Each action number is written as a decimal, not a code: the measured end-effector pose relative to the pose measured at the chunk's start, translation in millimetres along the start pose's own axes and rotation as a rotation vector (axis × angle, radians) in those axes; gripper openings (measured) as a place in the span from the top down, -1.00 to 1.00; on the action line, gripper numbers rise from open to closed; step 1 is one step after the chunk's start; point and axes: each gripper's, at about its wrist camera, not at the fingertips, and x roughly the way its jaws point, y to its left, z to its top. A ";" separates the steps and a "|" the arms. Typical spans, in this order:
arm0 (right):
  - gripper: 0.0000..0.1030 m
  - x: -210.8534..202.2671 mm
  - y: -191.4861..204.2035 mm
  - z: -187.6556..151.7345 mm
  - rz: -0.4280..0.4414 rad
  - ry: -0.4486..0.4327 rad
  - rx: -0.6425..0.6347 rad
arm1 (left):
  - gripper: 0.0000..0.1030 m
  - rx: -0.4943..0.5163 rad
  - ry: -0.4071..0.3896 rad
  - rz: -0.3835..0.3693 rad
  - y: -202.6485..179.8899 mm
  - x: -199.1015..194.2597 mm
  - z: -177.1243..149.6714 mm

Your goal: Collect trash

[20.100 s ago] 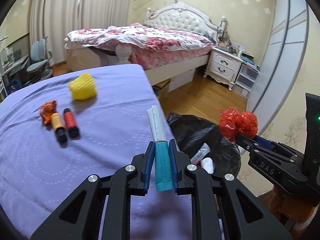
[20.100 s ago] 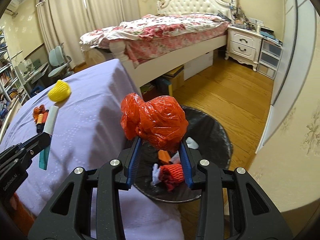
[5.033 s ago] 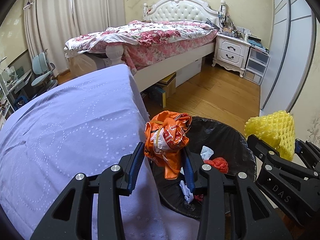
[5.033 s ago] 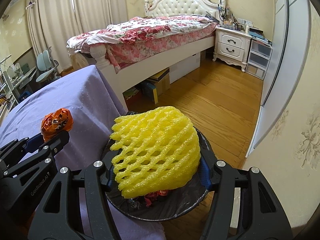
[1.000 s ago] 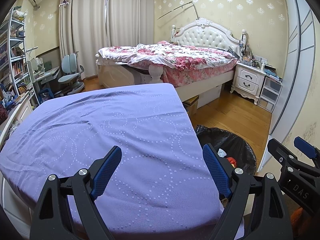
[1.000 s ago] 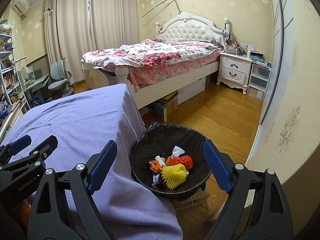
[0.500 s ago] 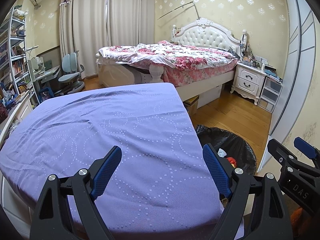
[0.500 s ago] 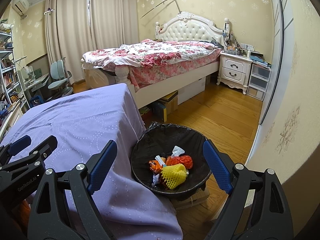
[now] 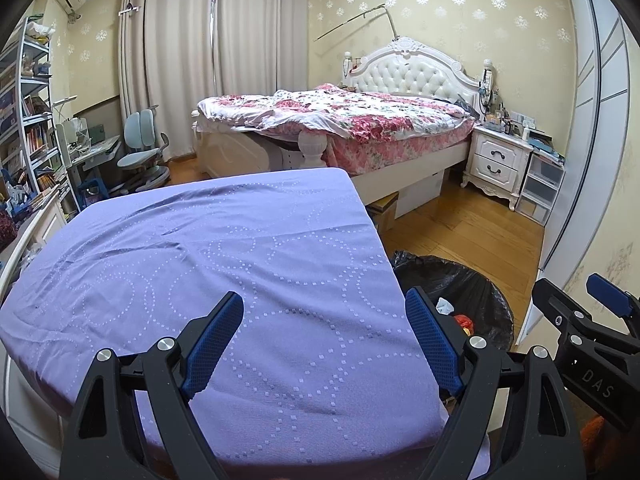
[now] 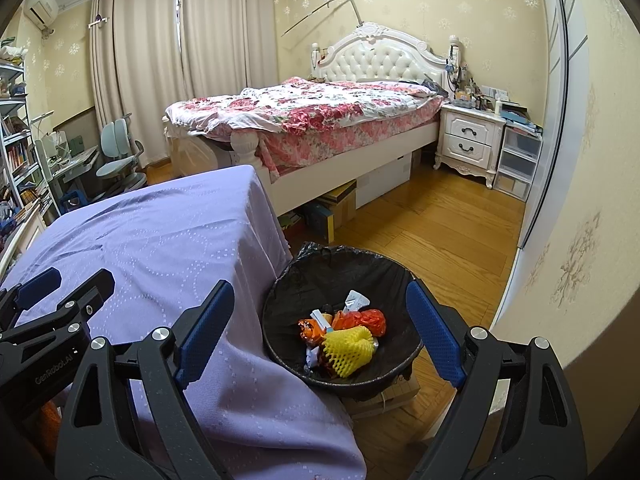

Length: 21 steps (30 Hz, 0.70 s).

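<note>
A black-lined trash bin point(image 10: 320, 276) stands on the floor beside the purple-clothed table point(image 10: 160, 240). In it lie a yellow foam net point(image 10: 346, 350), a red plastic bag point(image 10: 366, 317), an orange wrapper point(image 10: 309, 329) and white scraps. My right gripper point(image 10: 320, 334) is open and empty, held above the bin. My left gripper point(image 9: 325, 338) is open and empty above the bare purple table point(image 9: 224, 264). The bin also shows in the left wrist view point(image 9: 464, 284), at the table's right edge. Each gripper shows in the other's view, the right point(image 9: 588, 312) and the left point(image 10: 52, 296).
A bed with a floral cover point(image 9: 360, 120) stands behind the table. A white nightstand point(image 10: 470, 142) and plastic drawers point(image 10: 516, 166) are by the right wall. A desk, chair point(image 9: 142, 152) and bookshelves point(image 9: 24, 120) are at the left. Boxes point(image 10: 340, 204) lie under the bed.
Over the last second nothing has visibly moved. Earlier, the grippers held an orange wrapper and a yellow foam net; both now lie in the bin and the grippers are open.
</note>
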 end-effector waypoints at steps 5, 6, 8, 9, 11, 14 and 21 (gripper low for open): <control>-0.66 -0.1 0.2 0.2 0.000 0.000 -0.001 | -0.61 0.001 0.005 0.003 -3.2 -1.9 -6.1; -0.66 -0.3 0.3 0.5 0.000 0.001 -0.001 | -0.61 -0.001 0.007 -0.002 -5.4 -0.4 -7.8; -0.66 -0.1 0.4 0.4 0.001 0.002 0.000 | -0.65 -0.013 0.011 -0.014 -6.7 -0.3 -10.8; -0.66 0.0 0.4 0.2 0.000 0.001 -0.001 | -0.66 -0.019 0.011 -0.018 -7.0 0.1 -11.1; -0.66 -0.1 0.0 -0.3 0.001 0.004 -0.001 | -0.67 -0.027 0.010 -0.024 -8.0 -2.0 -13.3; -0.66 -0.8 -0.7 -4.6 0.002 0.008 -0.003 | -0.67 -0.027 0.007 -0.020 -7.3 -1.9 -13.3; -0.66 0.2 2.4 -10.7 0.013 0.013 -0.016 | -0.67 -0.023 0.014 0.036 0.4 1.3 -10.1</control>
